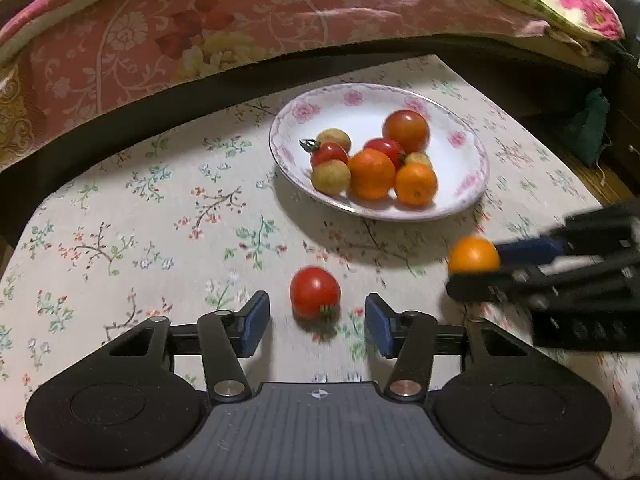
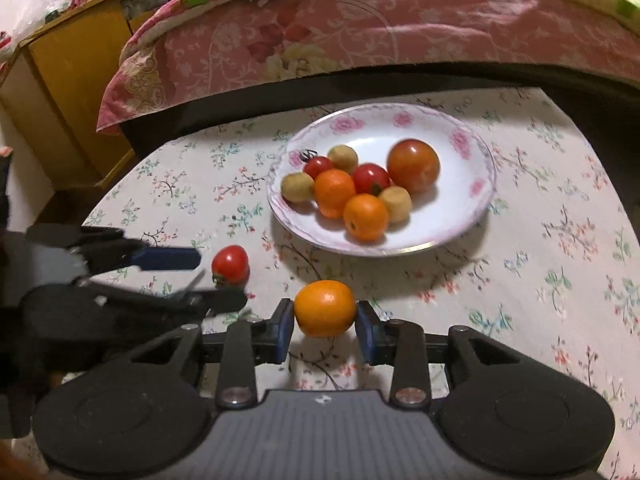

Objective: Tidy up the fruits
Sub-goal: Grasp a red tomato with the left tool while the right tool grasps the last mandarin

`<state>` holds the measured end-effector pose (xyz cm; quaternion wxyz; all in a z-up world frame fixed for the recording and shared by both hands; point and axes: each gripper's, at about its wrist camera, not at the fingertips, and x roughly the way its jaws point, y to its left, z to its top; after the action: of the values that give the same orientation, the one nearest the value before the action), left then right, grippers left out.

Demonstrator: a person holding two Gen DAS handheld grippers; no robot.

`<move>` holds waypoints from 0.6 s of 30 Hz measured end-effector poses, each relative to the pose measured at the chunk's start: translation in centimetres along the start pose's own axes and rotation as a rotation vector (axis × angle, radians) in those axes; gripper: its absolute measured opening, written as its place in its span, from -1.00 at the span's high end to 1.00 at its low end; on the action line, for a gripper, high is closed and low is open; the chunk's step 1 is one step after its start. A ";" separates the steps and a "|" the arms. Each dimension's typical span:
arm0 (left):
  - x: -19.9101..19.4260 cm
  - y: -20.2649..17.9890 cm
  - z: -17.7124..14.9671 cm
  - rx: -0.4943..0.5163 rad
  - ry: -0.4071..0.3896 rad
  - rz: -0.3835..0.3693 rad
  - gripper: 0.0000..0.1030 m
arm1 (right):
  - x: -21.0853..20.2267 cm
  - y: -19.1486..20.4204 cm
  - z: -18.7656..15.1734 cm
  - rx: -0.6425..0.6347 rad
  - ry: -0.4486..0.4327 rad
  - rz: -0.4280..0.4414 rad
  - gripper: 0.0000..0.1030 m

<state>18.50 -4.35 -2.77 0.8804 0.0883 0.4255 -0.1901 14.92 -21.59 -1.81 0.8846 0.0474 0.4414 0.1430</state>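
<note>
A red tomato (image 1: 315, 292) lies on the floral tablecloth between the blue pads of my left gripper (image 1: 316, 314), which is open; the pads stand clear of it on both sides. To the right, my right gripper (image 2: 325, 320) is shut on an orange (image 2: 325, 308), pads pressing both its sides just above the cloth. The left wrist view shows that orange (image 1: 473, 255) in the right gripper (image 1: 476, 270) at the frame's right. Behind both stands a white plate (image 1: 360, 112) with pink flowers, holding several fruits: oranges, tomatoes and small yellowish ones.
The floral tablecloth (image 2: 560, 240) covers the table around the plate (image 2: 440, 216). A bed with a pink floral quilt (image 1: 200, 40) runs along the table's far edge. A yellow wooden cabinet (image 2: 72, 80) stands at the far left. A green cloth (image 1: 588, 128) lies at the right.
</note>
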 end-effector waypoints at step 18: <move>-4.2 -1.2 -3.8 -0.014 0.069 -0.022 0.30 | -0.6 0.9 -2.1 -0.058 0.064 0.027 0.46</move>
<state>12.96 -3.12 -1.86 0.8637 0.0842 0.4577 -0.1936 12.73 -20.95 -2.46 0.8691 0.0231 0.4643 0.1692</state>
